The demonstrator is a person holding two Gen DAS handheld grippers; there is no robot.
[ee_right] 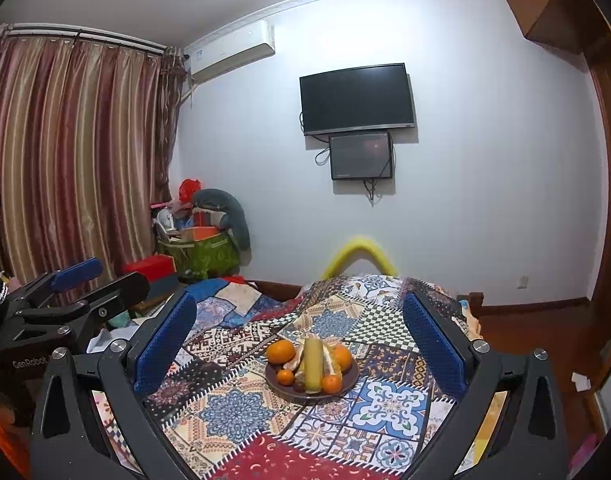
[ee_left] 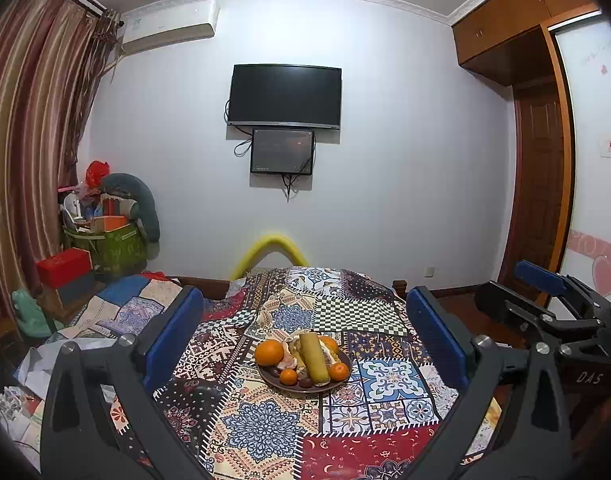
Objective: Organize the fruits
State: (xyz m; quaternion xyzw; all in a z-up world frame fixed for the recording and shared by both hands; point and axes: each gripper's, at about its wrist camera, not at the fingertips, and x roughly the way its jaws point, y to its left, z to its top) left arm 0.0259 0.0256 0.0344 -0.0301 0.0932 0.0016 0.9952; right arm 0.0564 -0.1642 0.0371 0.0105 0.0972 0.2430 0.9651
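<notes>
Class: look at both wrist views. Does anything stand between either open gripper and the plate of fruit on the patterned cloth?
Nothing visible does. Only bare patterned cloth lies between the left gripper, the right gripper and the plate of fruit.

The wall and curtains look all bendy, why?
Left wrist view: the fisheye lens bows the striped curtains and white wall near the edges, and the corners go dark. Right wrist view: same bending; the brown plate of fruit in the middle stays fairly sharp.
</notes>
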